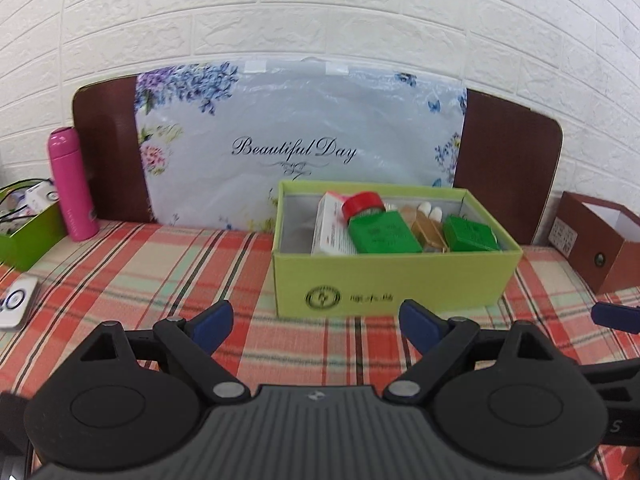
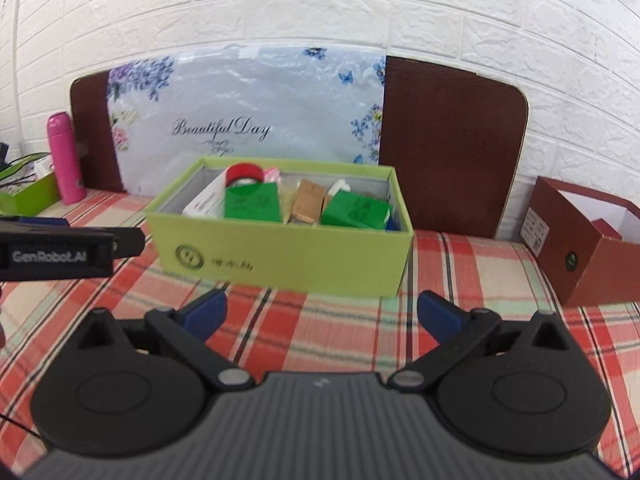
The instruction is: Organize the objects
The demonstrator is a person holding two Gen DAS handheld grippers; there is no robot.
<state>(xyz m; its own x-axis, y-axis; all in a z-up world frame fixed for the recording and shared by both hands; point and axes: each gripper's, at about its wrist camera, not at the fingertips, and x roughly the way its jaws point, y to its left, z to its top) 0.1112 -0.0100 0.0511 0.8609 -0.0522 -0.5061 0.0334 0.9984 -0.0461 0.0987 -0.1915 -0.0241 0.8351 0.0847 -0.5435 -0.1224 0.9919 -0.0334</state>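
Observation:
A light green cardboard box (image 1: 384,284) (image 2: 280,256) stands on the plaid cloth, open at the top. Inside lie a green carton with a red cap (image 1: 380,232) (image 2: 250,202), a white and red carton (image 1: 330,226), a brown packet (image 2: 306,200) and a second green carton (image 1: 470,232) (image 2: 354,210). My left gripper (image 1: 316,326) hangs open just short of the box's front wall, nothing between its blue pads. My right gripper (image 2: 322,314) is open too, empty, in front of the box's right half. The left gripper's side (image 2: 60,250) shows at the left of the right wrist view.
A pink flask (image 1: 72,184) (image 2: 64,158) and a small green tray (image 1: 24,236) stand at the far left. A white device (image 1: 16,304) lies near the left edge. An open brown box (image 1: 600,236) (image 2: 588,240) sits at the right. A floral bag (image 1: 300,140) leans on a dark headboard (image 2: 448,140).

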